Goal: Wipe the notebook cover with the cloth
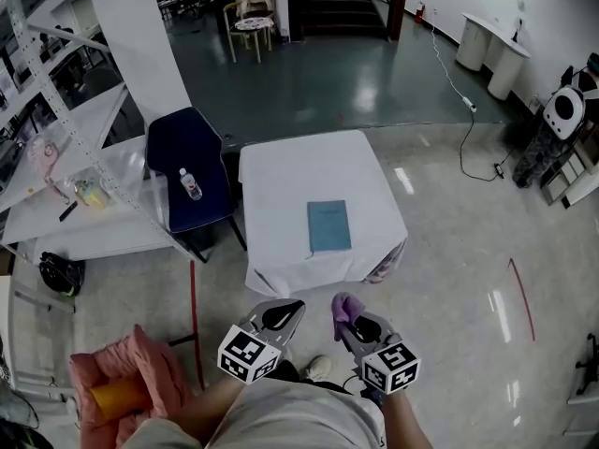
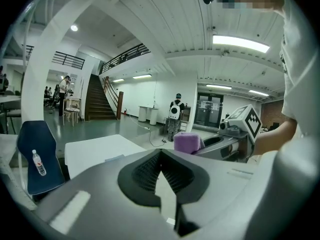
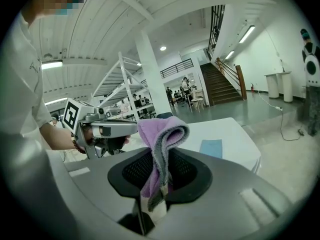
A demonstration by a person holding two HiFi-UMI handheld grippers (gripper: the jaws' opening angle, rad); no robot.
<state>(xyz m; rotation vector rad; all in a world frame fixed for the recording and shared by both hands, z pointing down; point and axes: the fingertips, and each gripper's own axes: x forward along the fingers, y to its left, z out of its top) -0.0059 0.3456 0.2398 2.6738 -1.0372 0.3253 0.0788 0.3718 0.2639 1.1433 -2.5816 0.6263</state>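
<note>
A light blue notebook (image 1: 328, 225) lies flat near the front edge of a white-clothed table (image 1: 281, 171); it also shows in the right gripper view (image 3: 211, 147). Both grippers hang in the air short of the table, close to my body. My right gripper (image 1: 348, 314) is shut on a folded purple cloth (image 3: 161, 134), which sticks up out of the jaws (image 1: 343, 306). My left gripper (image 1: 284, 314) sits beside it, its jaws shut with nothing between them (image 2: 160, 154). The cloth (image 2: 186, 142) is also seen from the left gripper.
A navy chair (image 1: 192, 171) with a water bottle (image 1: 191, 185) on its seat stands against the table's left side. White shelving (image 1: 84, 195) runs along the left. A pink cushion (image 1: 131, 372) and a black bag (image 1: 58, 272) lie on the floor.
</note>
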